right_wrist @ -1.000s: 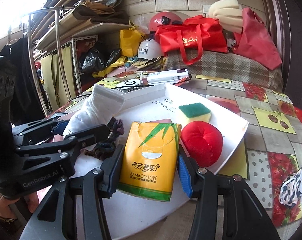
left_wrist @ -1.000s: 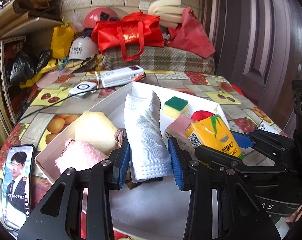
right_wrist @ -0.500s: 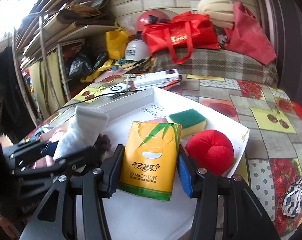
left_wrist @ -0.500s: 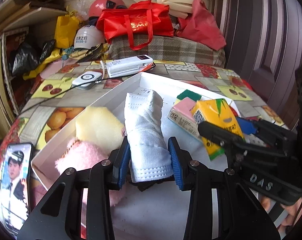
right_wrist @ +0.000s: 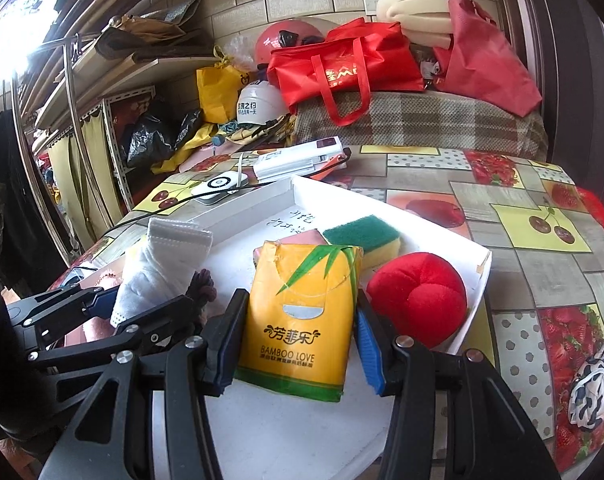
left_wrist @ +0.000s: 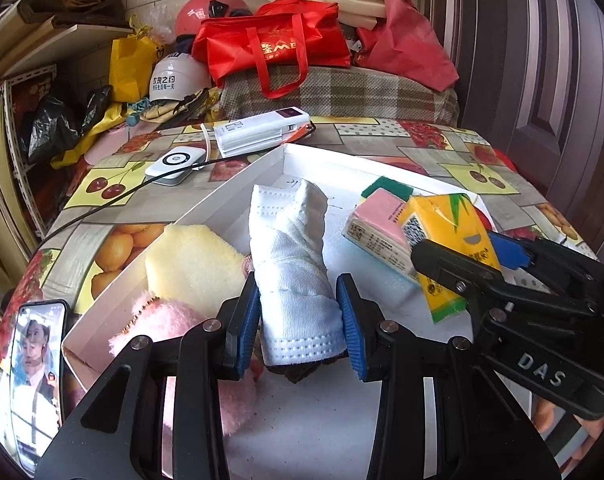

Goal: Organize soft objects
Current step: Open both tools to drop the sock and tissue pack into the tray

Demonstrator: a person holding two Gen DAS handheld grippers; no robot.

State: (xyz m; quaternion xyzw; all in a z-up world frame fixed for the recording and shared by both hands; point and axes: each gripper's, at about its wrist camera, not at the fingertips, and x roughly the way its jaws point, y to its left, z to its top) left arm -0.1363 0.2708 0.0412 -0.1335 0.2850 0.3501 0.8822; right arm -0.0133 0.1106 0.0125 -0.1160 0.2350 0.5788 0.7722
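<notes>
Clamping one white cloth roll (left_wrist: 292, 264), the left hand-held gripper (left_wrist: 300, 320) neighbours the right hand-held gripper (right_wrist: 300, 330) pinching one yellow tissue pack (right_wrist: 302, 316).

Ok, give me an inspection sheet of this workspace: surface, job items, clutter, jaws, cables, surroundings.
Surface: table under a fruit-print cloth, bearing a white tray.
Job's things: white rolled cloth and yellow tissue pack held over the tray; yellow towel, pink fluffy item, pink tissue pack, green sponge and red plush ball lie in it.
Clutter: phone, white power bank, small white device.
Grippers: left gripper jaws clamp the cloth; right gripper jaws clamp the yellow pack.
Cables: black cable crosses the cloth.
Surroundings: red bag, helmets, shelves, brick wall.
</notes>
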